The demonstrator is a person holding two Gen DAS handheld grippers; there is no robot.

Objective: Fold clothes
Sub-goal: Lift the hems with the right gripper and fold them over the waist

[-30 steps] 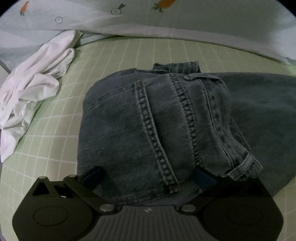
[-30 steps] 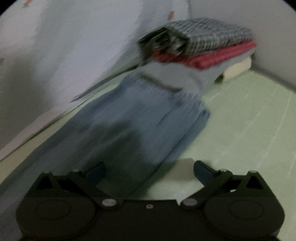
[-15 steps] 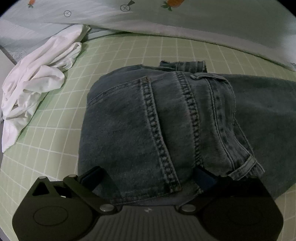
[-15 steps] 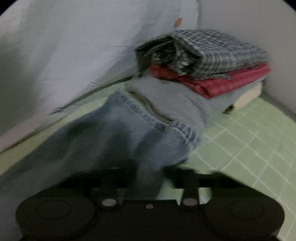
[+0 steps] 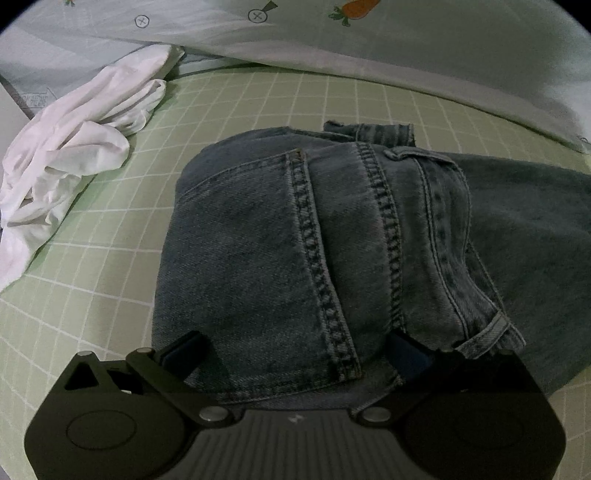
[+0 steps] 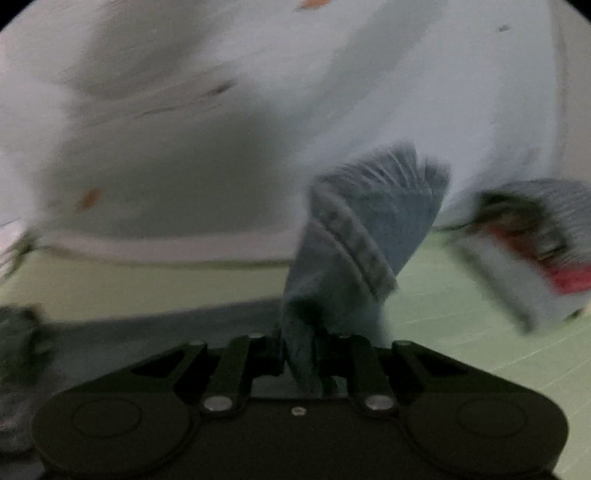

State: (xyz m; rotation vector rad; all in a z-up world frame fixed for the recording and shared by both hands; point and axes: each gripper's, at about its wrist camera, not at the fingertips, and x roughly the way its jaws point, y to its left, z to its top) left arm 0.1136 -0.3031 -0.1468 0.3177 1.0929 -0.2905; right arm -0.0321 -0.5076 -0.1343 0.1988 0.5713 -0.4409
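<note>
stitched denim jeans, crumpled white cloth

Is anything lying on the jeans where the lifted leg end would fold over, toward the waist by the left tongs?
Nothing visible does. The dark blue denim jeans lie bare between the open left tongs. The crumpled white garment sits apart on the green grid mat. The right tongs grip the leg end.

Home bedroom: carrot-print bedding, green grid sheet.

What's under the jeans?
The green checked sheet lies under the jeans and shows all around them. Anything else beneath is hidden by the denim.
</note>
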